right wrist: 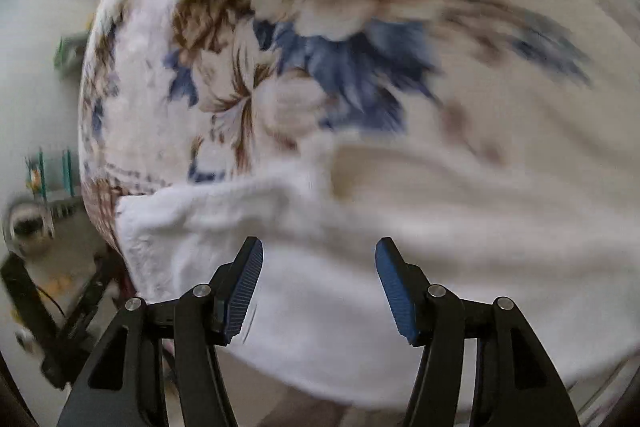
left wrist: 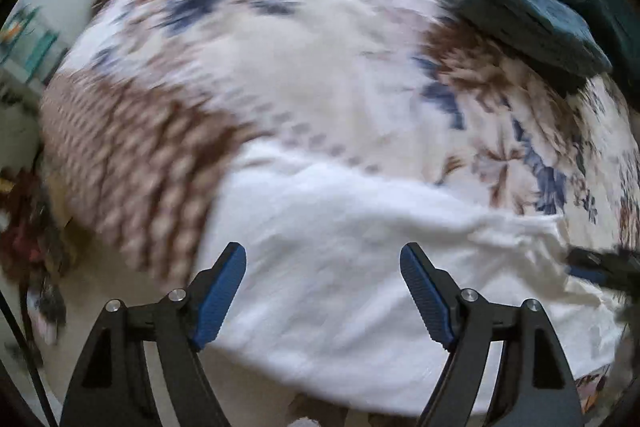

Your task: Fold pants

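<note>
White pants (left wrist: pixel 360 267) lie spread on the floral bedspread (left wrist: pixel 320 75), near edge. Left gripper (left wrist: pixel 323 291) and right gripper (right wrist: pixel 319 287) hover above, both spread wide and empty, likely ready to pinch fabric.

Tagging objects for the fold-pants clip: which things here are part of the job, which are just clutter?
Job:
- white cloth pants spread on the floral bedspread
- left tongs, open
- right tongs, open

Lying about:
- dark teal folded fabric at the far corner
- green shelf rack beside the bed
</note>
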A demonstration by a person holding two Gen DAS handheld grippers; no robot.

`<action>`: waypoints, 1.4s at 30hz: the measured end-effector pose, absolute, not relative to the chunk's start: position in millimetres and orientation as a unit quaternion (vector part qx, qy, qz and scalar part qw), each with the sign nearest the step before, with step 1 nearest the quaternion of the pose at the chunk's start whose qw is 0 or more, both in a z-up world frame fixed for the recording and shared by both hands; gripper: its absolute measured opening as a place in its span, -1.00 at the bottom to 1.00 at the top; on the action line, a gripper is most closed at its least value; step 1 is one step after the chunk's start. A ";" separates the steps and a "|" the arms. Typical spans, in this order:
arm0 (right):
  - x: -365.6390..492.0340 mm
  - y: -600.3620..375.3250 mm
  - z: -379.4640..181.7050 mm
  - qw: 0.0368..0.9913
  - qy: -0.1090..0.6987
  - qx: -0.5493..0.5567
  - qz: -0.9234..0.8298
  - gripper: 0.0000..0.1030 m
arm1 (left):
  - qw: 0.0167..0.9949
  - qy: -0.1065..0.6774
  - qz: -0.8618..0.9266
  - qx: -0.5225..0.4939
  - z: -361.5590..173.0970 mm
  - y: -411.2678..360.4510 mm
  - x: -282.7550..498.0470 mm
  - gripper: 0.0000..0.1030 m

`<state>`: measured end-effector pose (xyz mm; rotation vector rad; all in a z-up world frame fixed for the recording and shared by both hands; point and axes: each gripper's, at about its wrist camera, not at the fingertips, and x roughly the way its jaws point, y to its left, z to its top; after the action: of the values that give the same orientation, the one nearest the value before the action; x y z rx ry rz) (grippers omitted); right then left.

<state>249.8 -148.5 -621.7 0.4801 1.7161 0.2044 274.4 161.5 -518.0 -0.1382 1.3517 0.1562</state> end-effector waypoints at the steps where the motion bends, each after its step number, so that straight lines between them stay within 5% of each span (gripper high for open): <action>1: 264.0 -144.3 -638.5 0.606 0.765 0.195 0.101 0.20 | 0.772 0.629 0.069 -0.053 -527.1 156.1 284.1 0.52; 2: 274.3 -140.5 -653.0 0.587 0.779 0.188 0.118 0.15 | 0.764 0.642 0.064 -0.037 -547.0 150.7 299.6 0.52; 4: 287.9 -137.2 -661.8 0.578 0.784 0.175 0.145 -0.62 | 0.756 0.651 0.062 -0.014 -572.3 150.1 316.0 0.54; 8: 307.9 -168.9 -644.1 0.609 0.754 0.205 0.136 -0.95 | 0.751 0.658 0.048 -0.011 -592.6 161.1 330.7 0.75; 13: 321.0 -223.8 -635.1 0.602 0.736 0.294 0.100 -0.91 | 0.742 0.668 0.049 -0.026 -590.6 173.4 337.0 0.76; 14: 322.8 -221.3 -633.5 0.594 0.740 0.293 0.117 -0.66 | 0.741 0.668 0.051 -0.030 -587.6 175.3 337.8 0.76; 15: 322.6 -214.4 -631.8 0.590 0.749 0.274 0.128 -0.10 | 0.742 0.667 0.053 -0.033 -584.7 177.5 337.5 0.76; 17: 322.4 -196.5 -637.5 0.580 0.764 0.239 0.152 0.33 | 0.741 0.668 0.056 -0.038 -583.1 180.4 338.2 0.76; 19: 316.1 -177.3 -653.5 0.557 0.789 0.202 0.163 0.22 | 0.739 0.670 0.057 -0.038 -587.0 183.3 343.8 0.76; 20: 306.2 -168.2 -659.9 0.567 0.797 0.139 0.157 -0.59 | 0.739 0.670 0.057 -0.036 -587.0 180.4 345.4 0.76; 21: 306.2 -168.2 -659.9 0.567 0.797 0.139 0.157 -0.81 | 0.739 0.670 0.055 -0.032 -588.2 180.9 346.6 0.76; 27: 311.5 -193.8 -656.0 0.592 0.779 0.169 0.122 -0.82 | 0.742 0.668 0.051 -0.021 -596.4 167.9 349.6 0.76; 29: 308.7 -198.1 -650.5 0.599 0.773 0.171 0.122 -0.69 | 0.743 0.667 0.058 -0.009 -593.8 160.7 348.7 0.76; 31: 304.4 -213.2 -635.4 0.613 0.755 0.204 0.114 -0.12 | 0.749 0.659 0.067 0.000 -581.3 148.9 344.3 0.75; 32: 300.3 -228.9 -621.4 0.634 0.733 0.223 0.101 0.36 | 0.753 0.654 0.067 0.001 -573.8 143.5 342.0 0.75; 33: 291.3 -249.5 -603.3 0.663 0.700 0.250 0.089 0.55 | 0.760 0.647 0.062 -0.001 -562.2 136.1 338.8 0.74; 42: 57.6 -417.4 -546.2 0.671 0.558 0.478 -0.099 0.55 | 0.754 0.652 -0.080 -0.002 -513.9 -16.6 273.2 0.86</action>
<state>57.6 -417.4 -546.2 1.0773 1.2579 -0.2235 273.2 -16.6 -513.9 -0.0053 1.4219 -0.1736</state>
